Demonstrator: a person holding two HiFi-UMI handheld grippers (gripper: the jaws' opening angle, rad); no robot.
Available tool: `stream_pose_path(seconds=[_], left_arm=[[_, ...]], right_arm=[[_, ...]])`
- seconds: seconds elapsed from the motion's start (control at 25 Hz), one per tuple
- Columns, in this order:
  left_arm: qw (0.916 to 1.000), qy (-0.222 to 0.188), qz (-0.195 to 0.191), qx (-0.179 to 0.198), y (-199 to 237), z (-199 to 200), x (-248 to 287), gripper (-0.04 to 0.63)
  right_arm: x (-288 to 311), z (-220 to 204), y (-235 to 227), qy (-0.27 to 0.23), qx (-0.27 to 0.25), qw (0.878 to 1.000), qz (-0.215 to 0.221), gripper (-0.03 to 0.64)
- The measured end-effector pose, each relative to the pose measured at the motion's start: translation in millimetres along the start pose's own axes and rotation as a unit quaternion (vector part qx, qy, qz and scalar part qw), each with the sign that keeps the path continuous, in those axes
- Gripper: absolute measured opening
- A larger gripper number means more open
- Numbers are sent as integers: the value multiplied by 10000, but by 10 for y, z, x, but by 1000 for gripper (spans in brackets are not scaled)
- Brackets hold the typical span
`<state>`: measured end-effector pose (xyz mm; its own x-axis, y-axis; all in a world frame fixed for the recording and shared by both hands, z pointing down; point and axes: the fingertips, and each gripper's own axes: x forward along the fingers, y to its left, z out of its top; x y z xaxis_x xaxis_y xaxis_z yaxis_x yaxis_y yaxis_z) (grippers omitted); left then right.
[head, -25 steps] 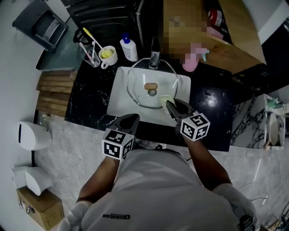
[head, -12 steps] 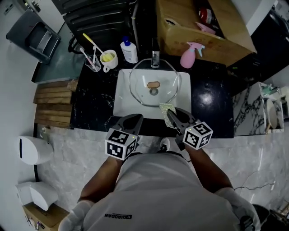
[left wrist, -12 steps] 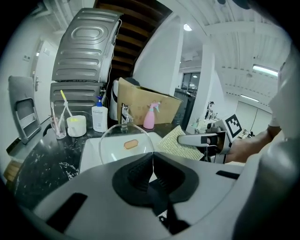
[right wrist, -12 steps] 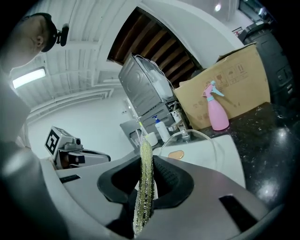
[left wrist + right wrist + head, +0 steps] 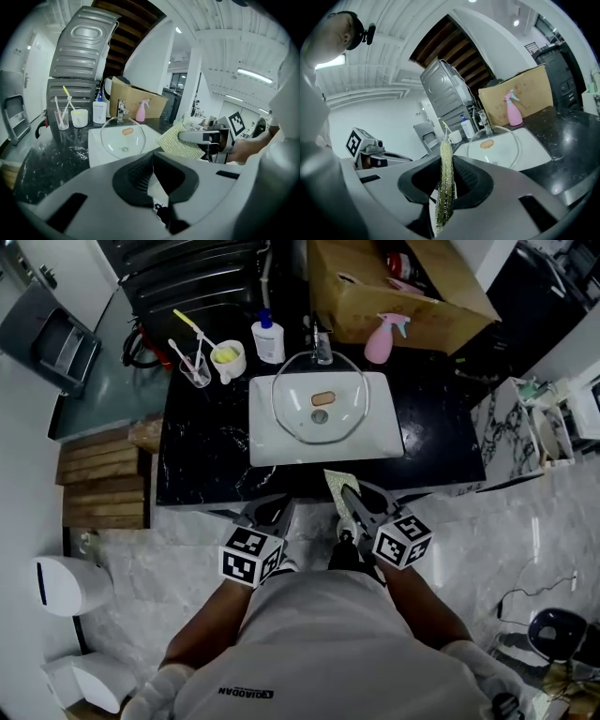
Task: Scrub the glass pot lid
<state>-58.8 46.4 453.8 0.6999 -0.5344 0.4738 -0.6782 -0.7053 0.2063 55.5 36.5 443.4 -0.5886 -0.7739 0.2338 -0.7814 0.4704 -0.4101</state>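
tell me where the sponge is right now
Head view, centre: the sponge is clamped in the right gripper, just short of the white sink.

Top edge cuts cardboard box (image 5: 433,326); bottle (image 5: 268,339) label too small; sponge (image 5: 335,485) rear hidden between jaws.

Head view: high above, looking steeply down; bench (image 5: 206,451) ahead at 12 o'clock, well off.
Left gripper view: low, near level, off the bench edge; glass pot lid (image 5: 123,137) toward 11 o'clock.
Right gripper view: likewise, lid toward 1 o'clock.
All three share the lid and bench.
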Motion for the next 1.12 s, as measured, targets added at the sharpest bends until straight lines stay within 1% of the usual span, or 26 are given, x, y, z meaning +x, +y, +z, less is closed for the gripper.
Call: stream_pose_path(seconds=[0.2, 0.32, 0.4, 0.56, 0.72, 0.92, 1.12], left_arm=[[9995, 98, -285, 119, -76, -194, -187, 15], [9990, 109, -406, 178, -151, -230, -244, 15], [9989, 92, -416, 203, -181, -230, -279, 15], [9994, 23, -317, 134, -227, -202, -305, 15], [9998, -48, -204, -51, -314, -171, -257, 15], [9998, -56, -174, -30, -493, -198, -120, 15], [9997, -84, -191, -139, -679, -220, -12, 15]], right_arm=[[-266, -174, 217, -141, 36, 9990, -423, 90], [-399, -256, 282, -111, 22, 9984, -545, 89], [-446, -279, 301, -79, 27, 9984, -568, 89], [-489, -247, 320, 11, -49, 9988, -488, 89], [-515, -176, 356, 157, -253, 9992, -260, 89], [-622, -234, 296, 296, -299, 9990, -129, 89], [-734, -279, 171, 445, -361, 9983, -93, 89]])
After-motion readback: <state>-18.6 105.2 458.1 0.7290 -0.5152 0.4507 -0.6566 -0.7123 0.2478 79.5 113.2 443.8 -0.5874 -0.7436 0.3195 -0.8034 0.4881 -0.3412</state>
